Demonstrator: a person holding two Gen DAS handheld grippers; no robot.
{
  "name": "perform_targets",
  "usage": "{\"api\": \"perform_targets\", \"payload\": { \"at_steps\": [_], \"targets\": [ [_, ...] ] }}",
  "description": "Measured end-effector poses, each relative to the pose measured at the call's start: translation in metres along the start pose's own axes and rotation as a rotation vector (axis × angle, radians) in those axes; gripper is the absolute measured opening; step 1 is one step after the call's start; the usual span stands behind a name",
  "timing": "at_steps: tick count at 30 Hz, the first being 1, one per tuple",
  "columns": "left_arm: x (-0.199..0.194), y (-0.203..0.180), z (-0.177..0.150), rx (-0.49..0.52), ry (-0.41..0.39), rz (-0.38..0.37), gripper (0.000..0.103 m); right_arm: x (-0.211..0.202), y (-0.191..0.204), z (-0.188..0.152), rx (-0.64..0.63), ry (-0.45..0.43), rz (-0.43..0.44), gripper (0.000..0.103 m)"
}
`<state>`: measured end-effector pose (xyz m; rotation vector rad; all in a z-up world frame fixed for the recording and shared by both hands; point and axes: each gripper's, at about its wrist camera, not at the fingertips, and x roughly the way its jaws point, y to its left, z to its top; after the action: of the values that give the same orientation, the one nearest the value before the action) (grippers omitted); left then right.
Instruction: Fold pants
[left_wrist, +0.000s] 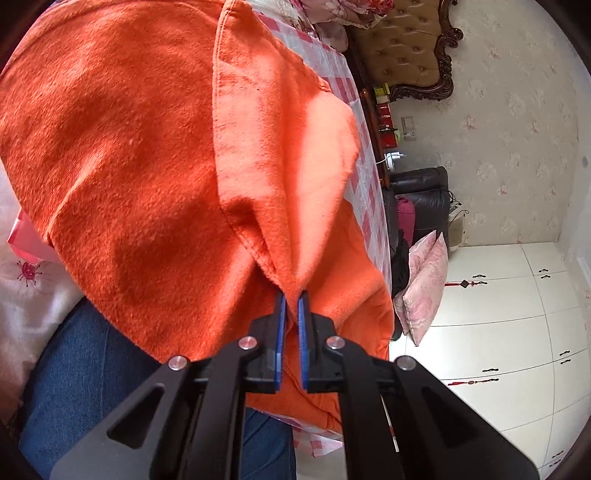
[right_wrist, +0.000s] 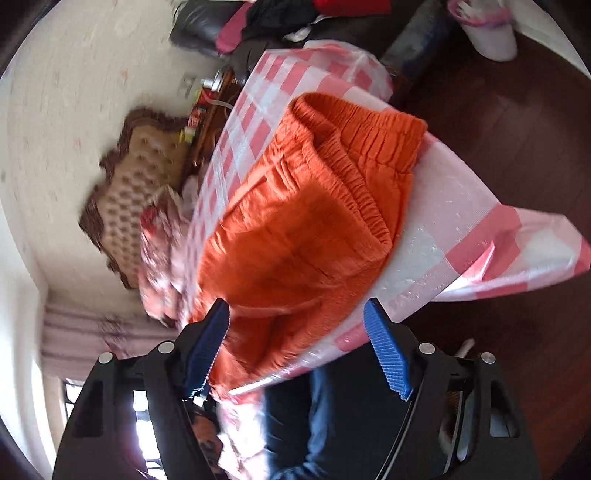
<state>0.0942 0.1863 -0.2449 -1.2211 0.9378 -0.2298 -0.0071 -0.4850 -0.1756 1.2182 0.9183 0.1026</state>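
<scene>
- Table (right_wrist: 461, 206): covered with a pink-and-white checked plastic cloth; the pants are carried on it, near its edge.
- Pants (left_wrist: 140, 147): an orange fleece garment, seen lying in more than one layer, so at least one fold is judged to be in progress; the fold is not yet laid flat. The elastic waistband (right_wrist: 365, 147) is gathered and bunched, and a lighter inner face with a stitched hem is turned outward.
- Left tool (left_wrist: 291, 295): nearly closed, with a pinched ridge of pants fabric gripped between its blue pads.
- Right tool (right_wrist: 297, 310): held wide open, gripping nothing, just before the pants; smoothing and a final fold are judged to remain.
</scene>
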Motion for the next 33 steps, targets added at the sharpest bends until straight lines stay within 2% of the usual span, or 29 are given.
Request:
{"api": "perform_targets", "payload": {
  "at_steps": [3,7,12,14,16,18,25,27,29,33],
  "targets": [
    [0.0,0.001,0.0,0.008,0.0,-0.002,0.005,-0.008,-0.013,-0.001,0.019,-0.023,0.007,0.079],
    [0.0,-0.001,0.001,0.011,-0.001,-0.006,0.005,0.001,-0.024,-0.002,0.039,0.005,0.008,0.079],
    [-0.006,0.002,0.002,0.012,-0.004,-0.014,0.008,0.016,-0.016,-0.009,-0.004,0.023,-0.019,0.079],
    [-0.007,0.003,0.002,0.01,-0.006,-0.027,0.016,0.021,-0.008,-0.013,-0.048,0.023,-0.047,0.067],
    [-0.006,0.004,0.003,-0.001,-0.001,-0.055,0.031,0.026,0.0,-0.015,-0.091,0.029,-0.073,0.032],
    [-0.005,0.005,0.003,-0.014,0.005,-0.085,0.039,0.024,0.004,-0.014,-0.112,0.017,-0.083,0.022],
    [-0.012,0.018,0.034,-0.082,-0.017,-0.17,0.04,-0.001,0.048,0.011,-0.201,-0.048,-0.058,0.016],
    [-0.018,0.015,0.043,-0.071,-0.035,-0.101,0.039,-0.006,0.064,0.022,-0.212,-0.064,-0.04,0.016],
    [-0.023,0.018,0.047,-0.105,-0.035,-0.117,0.039,-0.011,0.078,0.032,-0.225,-0.087,-0.036,0.016],
    [-0.026,0.018,0.053,-0.116,-0.039,-0.066,0.039,-0.016,0.097,0.047,-0.245,-0.106,-0.029,0.015]
  ]
}}
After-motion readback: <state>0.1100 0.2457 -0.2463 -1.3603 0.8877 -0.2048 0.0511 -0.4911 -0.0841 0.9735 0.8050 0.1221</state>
